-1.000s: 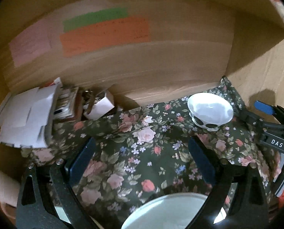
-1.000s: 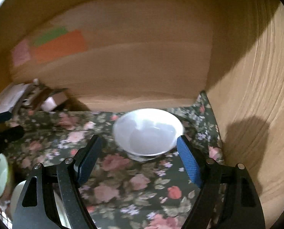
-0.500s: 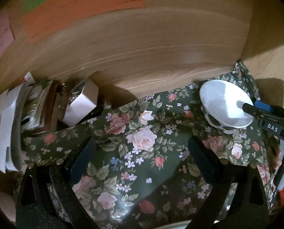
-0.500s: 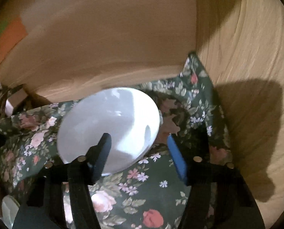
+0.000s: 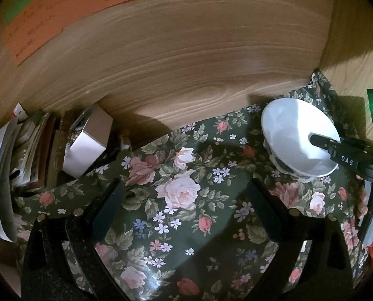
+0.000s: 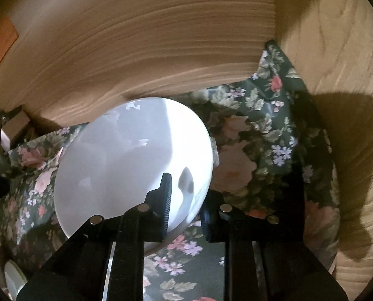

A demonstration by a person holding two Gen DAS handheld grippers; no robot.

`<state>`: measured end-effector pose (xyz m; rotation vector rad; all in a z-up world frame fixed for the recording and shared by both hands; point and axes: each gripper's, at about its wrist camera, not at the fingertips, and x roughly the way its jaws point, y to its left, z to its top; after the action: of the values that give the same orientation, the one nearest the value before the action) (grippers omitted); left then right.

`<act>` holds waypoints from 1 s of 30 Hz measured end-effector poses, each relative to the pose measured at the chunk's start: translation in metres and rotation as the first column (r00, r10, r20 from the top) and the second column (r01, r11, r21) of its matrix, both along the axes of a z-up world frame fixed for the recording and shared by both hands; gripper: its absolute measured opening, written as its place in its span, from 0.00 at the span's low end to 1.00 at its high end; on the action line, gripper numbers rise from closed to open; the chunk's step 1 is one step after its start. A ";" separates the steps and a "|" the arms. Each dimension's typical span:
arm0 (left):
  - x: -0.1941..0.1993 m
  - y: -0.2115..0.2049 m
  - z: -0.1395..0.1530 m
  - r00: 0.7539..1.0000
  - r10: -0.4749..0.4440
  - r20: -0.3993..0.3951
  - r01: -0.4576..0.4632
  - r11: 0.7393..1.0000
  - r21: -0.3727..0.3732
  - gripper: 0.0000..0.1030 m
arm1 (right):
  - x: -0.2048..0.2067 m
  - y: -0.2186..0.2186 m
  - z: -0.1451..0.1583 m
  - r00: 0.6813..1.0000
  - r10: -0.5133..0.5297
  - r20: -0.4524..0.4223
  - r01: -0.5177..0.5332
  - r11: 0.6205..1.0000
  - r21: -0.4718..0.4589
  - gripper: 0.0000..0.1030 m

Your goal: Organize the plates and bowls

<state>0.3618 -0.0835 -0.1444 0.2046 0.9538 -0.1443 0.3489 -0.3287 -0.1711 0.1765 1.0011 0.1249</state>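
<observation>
A white bowl [image 6: 126, 165] sits on the dark floral cloth [image 6: 269, 150] near the back right corner of a wooden cabinet. My right gripper [image 6: 185, 200] is shut on the bowl's near right rim, one finger inside and one outside. In the left wrist view the bowl [image 5: 292, 133] is at the right, tilted, with the right gripper's finger [image 5: 322, 140] in it. My left gripper [image 5: 186, 200] is open and empty over the cloth [image 5: 176, 200], left of the bowl.
Wooden walls close the back [image 5: 186, 62] and the right side [image 6: 337, 75]. A stack of papers and books [image 5: 0, 180] and a small grey box [image 5: 88, 143] stand at the back left. Another white dish edge [image 6: 13, 278] shows at the lower left.
My right gripper moved forward and closed on the bowl's rim, and the bowl has tilted. My left gripper moved forward over the cloth and stays open; the dish below it left view.
</observation>
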 end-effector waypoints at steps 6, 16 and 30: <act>-0.001 0.001 -0.003 1.000 0.002 -0.012 -0.002 1.000 -0.005 0.95 | -0.013 0.025 0.006 0.996 0.088 0.005 -0.088 0.996 0.000 0.18; -0.005 -0.002 -0.018 0.998 -0.032 -0.063 0.033 0.999 0.024 0.95 | -0.039 0.067 0.008 0.975 0.221 -0.002 -0.221 0.975 0.014 0.16; -0.006 -0.007 -0.037 0.990 -0.047 -0.132 0.050 0.999 0.019 0.71 | -0.052 0.074 0.008 0.975 0.224 -0.010 -0.223 0.974 0.041 0.24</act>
<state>0.3563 -0.0903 -0.1819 0.2410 1.0824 -0.1939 0.2965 -0.2547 -0.1628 0.0999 1.0319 0.3497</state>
